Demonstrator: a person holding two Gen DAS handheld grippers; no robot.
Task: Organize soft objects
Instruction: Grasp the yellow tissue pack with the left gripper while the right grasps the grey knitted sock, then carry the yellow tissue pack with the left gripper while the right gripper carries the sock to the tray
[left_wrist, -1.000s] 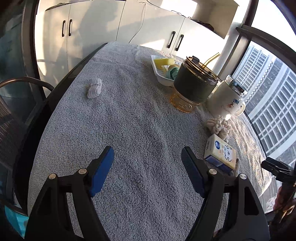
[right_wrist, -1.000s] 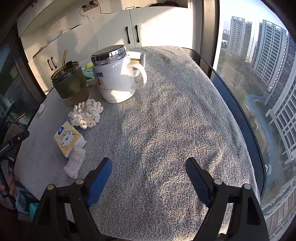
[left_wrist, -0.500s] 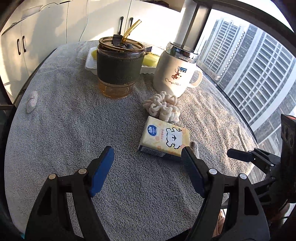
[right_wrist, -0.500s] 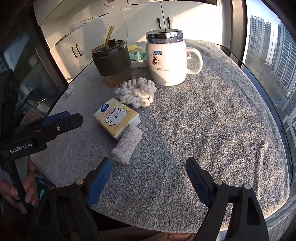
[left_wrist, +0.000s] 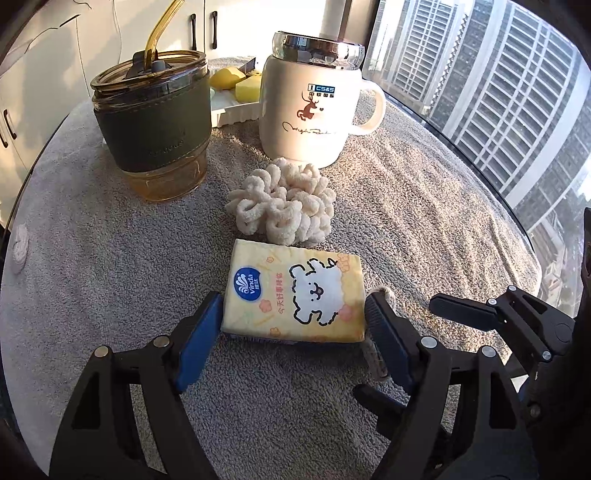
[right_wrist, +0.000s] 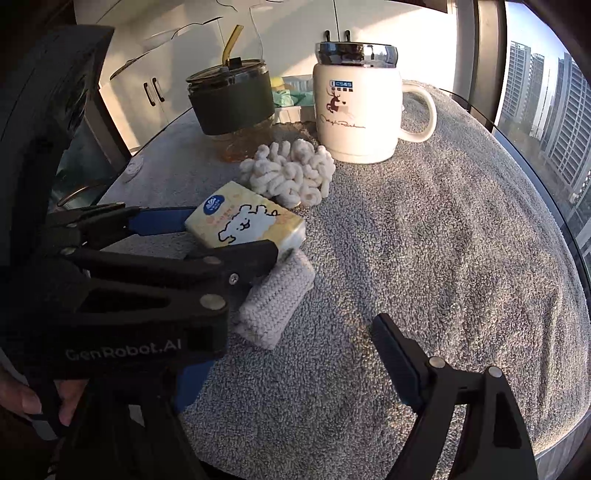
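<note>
A yellow tissue pack (left_wrist: 295, 291) (right_wrist: 243, 221) lies flat on the grey towel (left_wrist: 424, 206). My left gripper (left_wrist: 291, 314) (right_wrist: 229, 238) straddles it, a blue pad close to each short side. Its jaws are opening and I see no squeeze on the pack. A cream fluffy scrunchie (left_wrist: 284, 206) (right_wrist: 291, 177) lies just beyond the pack. A folded knitted cloth (right_wrist: 275, 301) lies against the pack's right side, under the left gripper's right finger. My right gripper (right_wrist: 295, 369) hangs open just right of the cloth with nothing between its fingers; its left finger is mostly hidden.
A dark-sleeved glass tumbler (left_wrist: 155, 122) with a straw and a white lidded mug (left_wrist: 306, 110) stand behind the scrunchie. A white tray (left_wrist: 236, 109) with yellow sponges sits behind them. A small white sock-like piece (left_wrist: 20, 243) lies far left. A hand (right_wrist: 22, 398) grips the left tool.
The left gripper swung right from bare towel and closed in until its fingers flank the tissue pack. The right gripper came lower and nearer the knitted cloth; the left gripper now crosses its view.
</note>
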